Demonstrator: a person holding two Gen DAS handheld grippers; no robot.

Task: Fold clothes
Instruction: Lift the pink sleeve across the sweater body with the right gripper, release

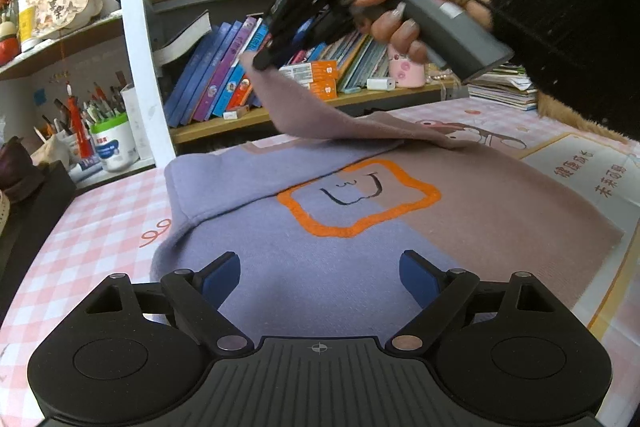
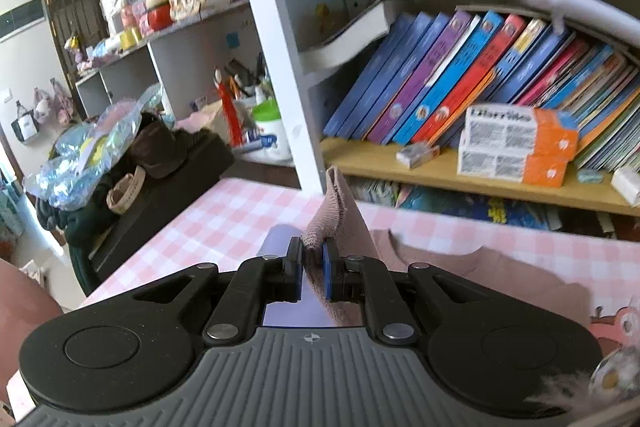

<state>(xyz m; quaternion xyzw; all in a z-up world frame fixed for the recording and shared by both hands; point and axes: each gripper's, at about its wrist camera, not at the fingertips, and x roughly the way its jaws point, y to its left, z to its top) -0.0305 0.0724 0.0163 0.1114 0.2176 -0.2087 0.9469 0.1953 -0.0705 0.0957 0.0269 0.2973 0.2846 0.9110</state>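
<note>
the sweater (image 1: 320,227), half lilac and half mauve, lies across the centre of the frame on the pink checked tablecloth (image 1: 92,227), an orange outlined square with a small drawn face on its chest. red chinese characters, too small to read surely, run down a sheet (image 1: 592,179) at the right edge. the left gripper (image 1: 320,279) hovers low over the hem, jaws wide apart and empty. at upper centre the right hand (image 1: 400,15) tilts the right gripper (image 2: 313,259) downward, pinched tight on the mauve sleeve (image 1: 296,107), lifted above the table.
</note>
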